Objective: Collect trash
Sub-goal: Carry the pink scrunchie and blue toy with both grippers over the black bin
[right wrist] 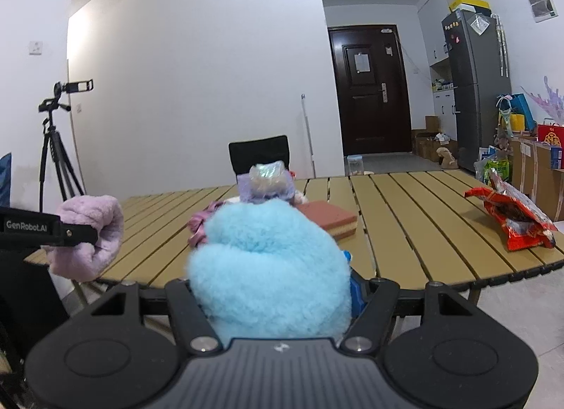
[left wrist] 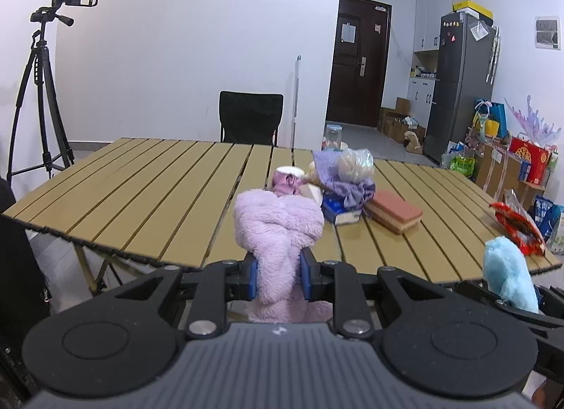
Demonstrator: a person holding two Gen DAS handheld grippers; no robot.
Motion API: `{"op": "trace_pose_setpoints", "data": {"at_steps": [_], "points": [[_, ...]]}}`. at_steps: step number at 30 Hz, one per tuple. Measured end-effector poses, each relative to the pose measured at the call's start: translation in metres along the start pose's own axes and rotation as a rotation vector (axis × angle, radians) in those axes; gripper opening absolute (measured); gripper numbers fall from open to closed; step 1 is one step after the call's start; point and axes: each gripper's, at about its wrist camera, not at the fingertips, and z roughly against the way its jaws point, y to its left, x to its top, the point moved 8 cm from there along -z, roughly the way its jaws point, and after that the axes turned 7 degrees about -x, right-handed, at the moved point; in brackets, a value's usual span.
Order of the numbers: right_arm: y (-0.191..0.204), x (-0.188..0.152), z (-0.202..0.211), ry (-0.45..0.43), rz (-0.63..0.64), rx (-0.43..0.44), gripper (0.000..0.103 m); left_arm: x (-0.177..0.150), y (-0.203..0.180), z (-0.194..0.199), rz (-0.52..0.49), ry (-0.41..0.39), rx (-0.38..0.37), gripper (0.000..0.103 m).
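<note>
- Left wrist view: the left tongs (left wrist: 278,276) are clamped on a fluffy pink cloth (left wrist: 278,229), held at the near edge of the slatted tabletop (left wrist: 141,190).
- Right wrist view: the right tongs (right wrist: 271,289) grip a fluffy blue cloth (right wrist: 268,261), which bulges between the jaws.
- A red snack wrapper (right wrist: 511,218) lies near the tabletop's right edge, well apart from both tongs.
- A pile of cloths and bags (left wrist: 342,176) sits mid-tabletop, a pink sponge (left wrist: 393,211) just beside it.
</note>
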Motion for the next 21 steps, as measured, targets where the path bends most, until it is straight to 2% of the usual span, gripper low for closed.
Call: {"op": "trace_pose_setpoints", "data": {"at_steps": [10,21], "points": [[0.011,-0.036,0.034,0.088,0.019,0.003,0.065,-0.043,0.018,0.028,0.002,0.07,0.02,0.023],[0.009,-0.092,0.044,0.226,0.03,0.0,0.065,-0.1,0.027,0.03,-0.015,0.19,0.051,0.023]]}}
